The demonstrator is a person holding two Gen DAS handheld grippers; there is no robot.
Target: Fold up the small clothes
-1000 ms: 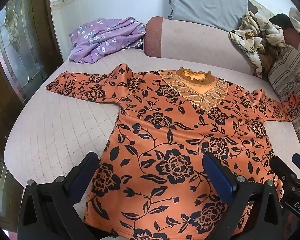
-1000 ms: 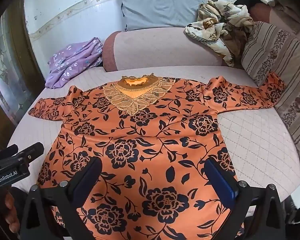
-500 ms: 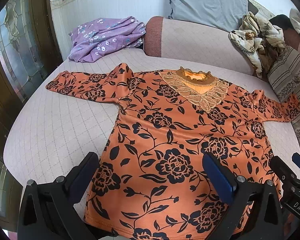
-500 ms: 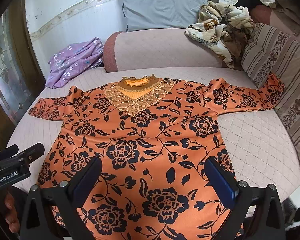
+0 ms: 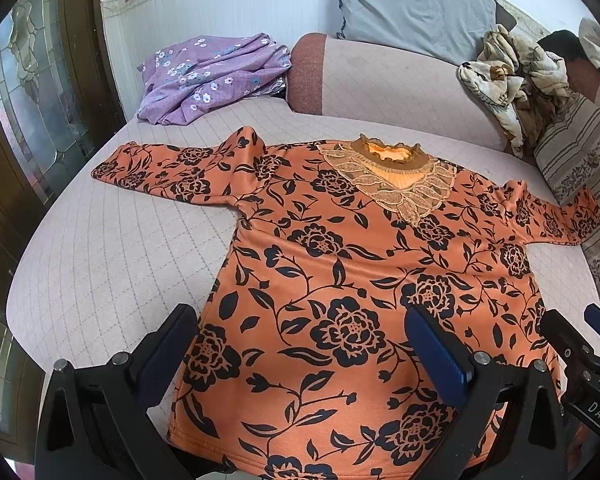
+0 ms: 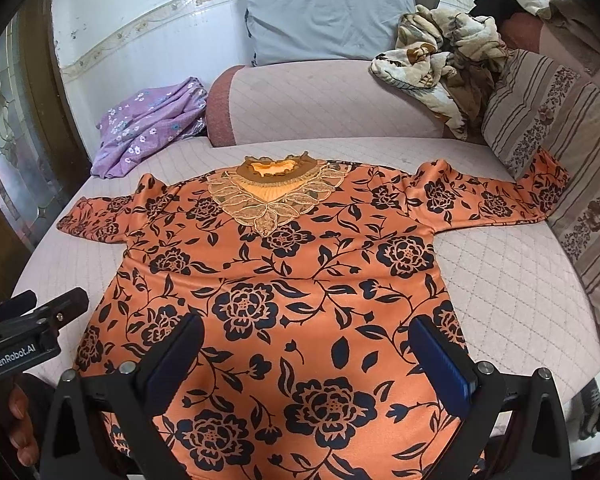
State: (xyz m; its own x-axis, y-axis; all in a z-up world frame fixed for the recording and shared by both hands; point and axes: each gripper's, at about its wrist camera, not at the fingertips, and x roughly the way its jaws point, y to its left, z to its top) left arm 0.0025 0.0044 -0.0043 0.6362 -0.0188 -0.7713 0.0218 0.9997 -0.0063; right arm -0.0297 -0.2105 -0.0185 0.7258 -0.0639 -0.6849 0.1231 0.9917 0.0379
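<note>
An orange blouse with black flowers [image 5: 340, 272] lies flat and face up on the quilted bed, sleeves spread out to both sides, lace collar [image 5: 396, 184] at the far end. It also shows in the right wrist view [image 6: 292, 280]. My left gripper [image 5: 300, 344] is open and empty, hovering above the hem's left part. My right gripper [image 6: 308, 352] is open and empty above the hem's right part. The right gripper's body shows in the left wrist view [image 5: 580, 364], and the left gripper's body in the right wrist view [image 6: 24, 332].
A purple flowered garment [image 5: 212, 76] lies at the bed's far left corner. A bolster [image 6: 324, 104] and a grey pillow [image 6: 328, 20] stand behind. A crumpled blanket [image 6: 444, 60] and striped cushions [image 6: 560, 152] sit at the right. The left sleeve [image 5: 160, 168] reaches near the bed's edge.
Both grippers have stayed open and nearly still. The views have shifted very slightly. The blouse has not moved.
</note>
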